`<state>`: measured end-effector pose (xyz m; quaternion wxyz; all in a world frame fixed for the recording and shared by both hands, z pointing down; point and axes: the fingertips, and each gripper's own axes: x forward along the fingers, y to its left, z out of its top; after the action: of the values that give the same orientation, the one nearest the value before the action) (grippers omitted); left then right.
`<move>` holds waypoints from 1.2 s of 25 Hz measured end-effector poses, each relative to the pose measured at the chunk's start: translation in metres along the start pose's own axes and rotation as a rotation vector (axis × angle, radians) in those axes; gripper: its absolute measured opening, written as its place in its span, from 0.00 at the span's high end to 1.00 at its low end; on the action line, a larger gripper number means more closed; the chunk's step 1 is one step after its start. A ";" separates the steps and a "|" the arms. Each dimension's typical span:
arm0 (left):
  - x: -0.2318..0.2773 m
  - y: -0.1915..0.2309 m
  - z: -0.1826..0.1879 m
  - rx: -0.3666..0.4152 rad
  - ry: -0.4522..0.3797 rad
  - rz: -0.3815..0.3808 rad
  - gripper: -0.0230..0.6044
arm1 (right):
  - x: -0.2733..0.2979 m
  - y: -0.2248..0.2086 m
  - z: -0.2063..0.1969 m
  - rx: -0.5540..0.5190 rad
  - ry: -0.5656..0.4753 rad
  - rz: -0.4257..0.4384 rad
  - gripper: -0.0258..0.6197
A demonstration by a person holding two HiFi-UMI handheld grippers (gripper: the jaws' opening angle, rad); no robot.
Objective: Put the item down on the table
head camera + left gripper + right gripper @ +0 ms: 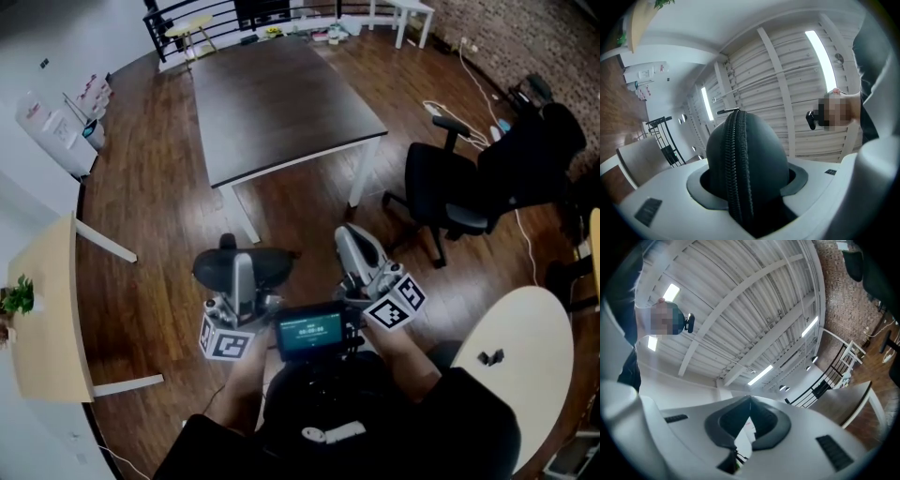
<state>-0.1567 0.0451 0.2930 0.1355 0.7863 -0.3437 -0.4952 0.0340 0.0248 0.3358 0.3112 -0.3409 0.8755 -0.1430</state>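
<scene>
A black oval case with a zip round its edge [272,265] is held in the air in front of the person, over the wooden floor. My left gripper [242,274] is shut on it, jaws wide. In the left gripper view the case [745,159] stands on edge between the grey pads [797,180], zip towards the camera, and my left gripper [746,185] points up at the ceiling. My right gripper [359,251] is shut beside it. In the right gripper view a white scrap shows in the seam of the right gripper [746,427]; I cannot tell whether it is pinched. A dark brown table [281,103] stands ahead.
A black office chair [450,192] stands right of the dark table. A round white table [525,352] is at the lower right, and a light wood table [47,309] with a small plant at the left. A black railing [178,23] runs along the far edge. Cables lie on the floor at the right.
</scene>
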 end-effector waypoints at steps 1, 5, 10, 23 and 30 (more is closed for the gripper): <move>0.005 0.004 0.000 0.003 0.003 -0.002 0.55 | 0.004 -0.004 0.000 -0.001 -0.001 -0.003 0.96; 0.021 0.025 -0.007 -0.010 0.018 -0.008 0.55 | 0.022 -0.025 0.000 -0.001 -0.010 -0.010 0.96; 0.055 0.069 -0.019 0.015 0.019 0.015 0.55 | 0.061 -0.071 -0.001 0.021 -0.009 0.009 0.96; 0.175 0.169 -0.040 0.053 -0.016 0.022 0.55 | 0.165 -0.187 0.020 0.054 -0.003 0.052 0.96; 0.218 0.199 -0.058 0.084 -0.019 0.022 0.55 | 0.190 -0.235 0.032 0.059 -0.003 0.055 0.96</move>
<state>-0.1272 -0.2543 0.2808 0.1045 0.7827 -0.3739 -0.4864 0.0652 -0.2783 0.3347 0.3262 -0.3077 0.8794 -0.1596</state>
